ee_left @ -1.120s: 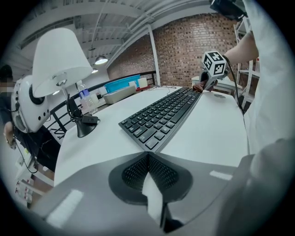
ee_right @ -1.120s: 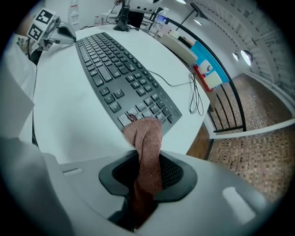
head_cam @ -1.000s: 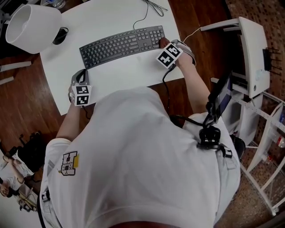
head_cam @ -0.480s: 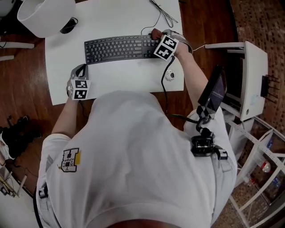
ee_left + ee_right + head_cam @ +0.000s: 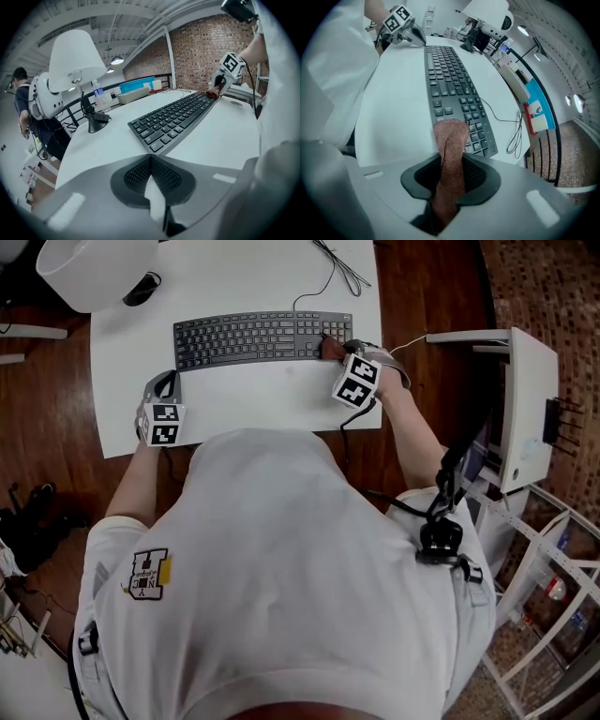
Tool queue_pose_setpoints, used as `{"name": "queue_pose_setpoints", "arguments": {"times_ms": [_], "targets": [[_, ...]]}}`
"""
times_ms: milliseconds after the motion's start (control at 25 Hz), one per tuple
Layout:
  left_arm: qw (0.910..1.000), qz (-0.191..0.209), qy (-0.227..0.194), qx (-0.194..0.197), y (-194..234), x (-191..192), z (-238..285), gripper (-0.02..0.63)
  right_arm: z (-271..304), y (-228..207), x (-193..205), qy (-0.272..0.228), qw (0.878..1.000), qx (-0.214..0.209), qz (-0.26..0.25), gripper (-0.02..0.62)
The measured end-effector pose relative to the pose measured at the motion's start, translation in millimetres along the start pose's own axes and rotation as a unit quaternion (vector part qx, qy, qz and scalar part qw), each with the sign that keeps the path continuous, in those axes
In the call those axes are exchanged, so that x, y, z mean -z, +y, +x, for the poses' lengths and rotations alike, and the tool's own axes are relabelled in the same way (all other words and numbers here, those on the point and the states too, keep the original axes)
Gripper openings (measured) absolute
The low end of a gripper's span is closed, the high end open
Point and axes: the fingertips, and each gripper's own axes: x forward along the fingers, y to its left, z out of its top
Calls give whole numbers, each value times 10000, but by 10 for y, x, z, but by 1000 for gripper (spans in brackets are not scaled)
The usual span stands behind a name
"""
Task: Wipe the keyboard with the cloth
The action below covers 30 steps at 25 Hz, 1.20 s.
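Currently the right gripper (image 5: 451,161) is clamped on the cloth (image 5: 451,138), whose free end lies on the right end of the keyboard (image 5: 449,79). Keep light downward pressure and draw the cloth along the key rows toward the left end. There the left gripper (image 5: 151,161), closed and empty, could steady the keyboard.

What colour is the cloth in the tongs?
Reddish brown. The cloth shows best in the right gripper view, pinched in the right tongs.
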Motion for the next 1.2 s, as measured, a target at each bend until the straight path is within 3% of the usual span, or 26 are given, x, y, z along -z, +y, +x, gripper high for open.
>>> {"name": "queue_pose_setpoints", "arguments": {"times_ms": [160,280,480,680,840,1200], "targets": [[10000,-41,1,-22,-6,4,-11,0,-51,311,85,65,9993,-328,-161,100],[10000,-44,4,-15,-4,21,10,0,-37,276,35,36,9992,-385,-141,100],[10000,-74,12,-26,-4,5,14,0,-28,-417,-312,-193,9996,16,198,100],[10000,-72,32,-40,-3,-12,-5,0,96,-926,-791,-250,9991,330,39,100],[10000,-69,61,-3,-18,3,16,0,197,-771,-911,-184,9995,120,-237,100],[10000,-95,-22,16,15,17,-2,0,37,-54,-722,-122,9987,-257,-415,98]]}}
